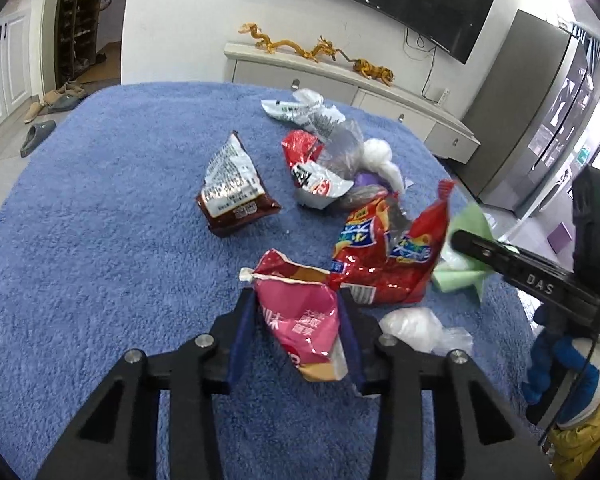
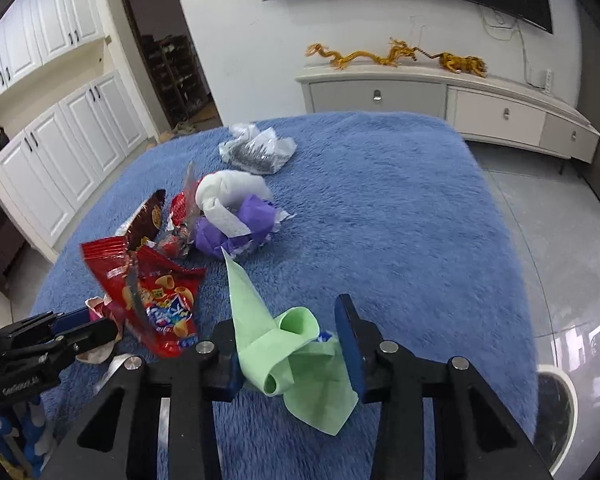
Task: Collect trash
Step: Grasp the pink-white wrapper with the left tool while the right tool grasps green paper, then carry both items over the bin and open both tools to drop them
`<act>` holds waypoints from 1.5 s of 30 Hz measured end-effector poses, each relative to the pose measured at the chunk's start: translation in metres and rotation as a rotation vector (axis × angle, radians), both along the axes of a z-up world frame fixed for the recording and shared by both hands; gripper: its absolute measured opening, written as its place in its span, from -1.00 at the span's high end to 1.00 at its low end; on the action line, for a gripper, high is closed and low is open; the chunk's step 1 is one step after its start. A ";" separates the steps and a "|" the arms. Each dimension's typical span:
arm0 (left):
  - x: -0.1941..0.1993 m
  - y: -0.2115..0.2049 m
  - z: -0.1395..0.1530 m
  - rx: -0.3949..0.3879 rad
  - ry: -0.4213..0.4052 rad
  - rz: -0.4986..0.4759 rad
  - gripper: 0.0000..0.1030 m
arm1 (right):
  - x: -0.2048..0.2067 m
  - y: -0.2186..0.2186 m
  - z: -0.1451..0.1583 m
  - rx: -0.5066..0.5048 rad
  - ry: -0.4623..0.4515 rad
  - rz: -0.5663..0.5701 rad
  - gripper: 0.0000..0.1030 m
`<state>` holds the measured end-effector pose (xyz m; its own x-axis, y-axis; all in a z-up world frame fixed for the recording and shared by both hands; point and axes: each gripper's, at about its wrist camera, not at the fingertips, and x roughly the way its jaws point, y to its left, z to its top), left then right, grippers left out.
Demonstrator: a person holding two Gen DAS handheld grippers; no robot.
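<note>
Trash lies on a blue fluffy cloth (image 1: 100, 240). My left gripper (image 1: 298, 308) has its fingers on both sides of a pink snack bag (image 1: 300, 316) and is closed on it. Beyond lie a red chip bag (image 1: 384, 256), a brown wrapper (image 1: 232, 188) and a red and white wrapper (image 1: 312, 172). My right gripper (image 2: 290, 344) has a crumpled green napkin (image 2: 288, 352) between its fingers; whether they press it is unclear. The red chip bag (image 2: 156, 300) and a white and purple paper wad (image 2: 236, 216) lie ahead to the left.
A clear plastic bag (image 1: 420, 328) lies right of the pink bag. A white printed bag (image 2: 256, 148) sits at the far side. The cloth ends at the right over a grey floor (image 2: 560, 220). A white TV cabinet (image 2: 440, 96) stands behind.
</note>
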<state>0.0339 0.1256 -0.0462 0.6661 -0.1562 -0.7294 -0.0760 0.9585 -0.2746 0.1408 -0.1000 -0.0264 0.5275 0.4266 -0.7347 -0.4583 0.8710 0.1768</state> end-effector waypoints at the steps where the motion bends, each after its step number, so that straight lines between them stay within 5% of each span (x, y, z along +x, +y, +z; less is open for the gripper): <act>1: -0.004 -0.001 0.006 0.007 -0.015 0.001 0.26 | -0.004 -0.004 0.004 0.006 -0.004 -0.005 0.66; 13: -0.033 -0.038 0.072 0.037 -0.149 -0.075 0.28 | -0.062 -0.049 0.056 0.077 -0.109 -0.077 0.66; 24: 0.003 -0.150 0.109 -0.004 -0.210 -0.347 0.28 | -0.091 -0.151 0.082 0.106 -0.177 -0.292 0.66; 34: 0.062 -0.298 0.091 -0.030 -0.141 -0.604 0.28 | -0.077 -0.255 0.043 0.084 -0.109 -0.537 0.65; 45: 0.124 -0.392 0.030 -0.046 0.010 -0.704 0.20 | -0.043 -0.323 -0.030 0.073 0.026 -0.689 0.46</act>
<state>0.1577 -0.2660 -0.0160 0.3885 -0.5780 -0.7176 0.5551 0.7684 -0.3183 0.0974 -0.4233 -0.0560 0.6786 0.0498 -0.7329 0.2004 0.9473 0.2499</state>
